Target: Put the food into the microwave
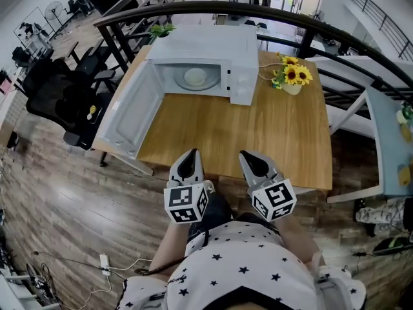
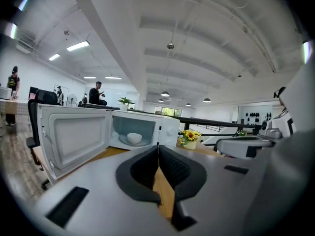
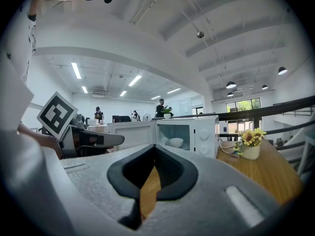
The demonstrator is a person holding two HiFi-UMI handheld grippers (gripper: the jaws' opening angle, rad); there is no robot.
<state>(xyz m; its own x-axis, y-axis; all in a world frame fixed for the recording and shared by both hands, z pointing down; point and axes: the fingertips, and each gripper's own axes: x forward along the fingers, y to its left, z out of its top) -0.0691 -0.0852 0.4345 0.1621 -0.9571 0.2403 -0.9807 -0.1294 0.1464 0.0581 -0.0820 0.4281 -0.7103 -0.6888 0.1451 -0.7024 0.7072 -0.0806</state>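
Observation:
A white microwave point(image 1: 213, 50) stands at the far side of the wooden table point(image 1: 271, 134), its door point(image 1: 129, 108) swung wide open to the left. Inside it, a white bowl point(image 1: 195, 77) rests on the turntable; the same bowl point(image 2: 134, 138) shows in the left gripper view, and the bowl point(image 3: 175, 142) shows again in the right gripper view. My left gripper point(image 1: 189, 155) and right gripper point(image 1: 248, 155) hover side by side at the table's near edge, well short of the microwave. Both are shut with nothing between the jaws: left gripper point(image 2: 158, 146), right gripper point(image 3: 155, 147).
A small pot of sunflowers point(image 1: 292, 76) sits right of the microwave, with a cord beside it. Black office chairs point(image 1: 58, 95) stand left of the table. A dark curved railing point(image 1: 310, 24) runs behind it. A white bench point(image 1: 361, 108) is at the right.

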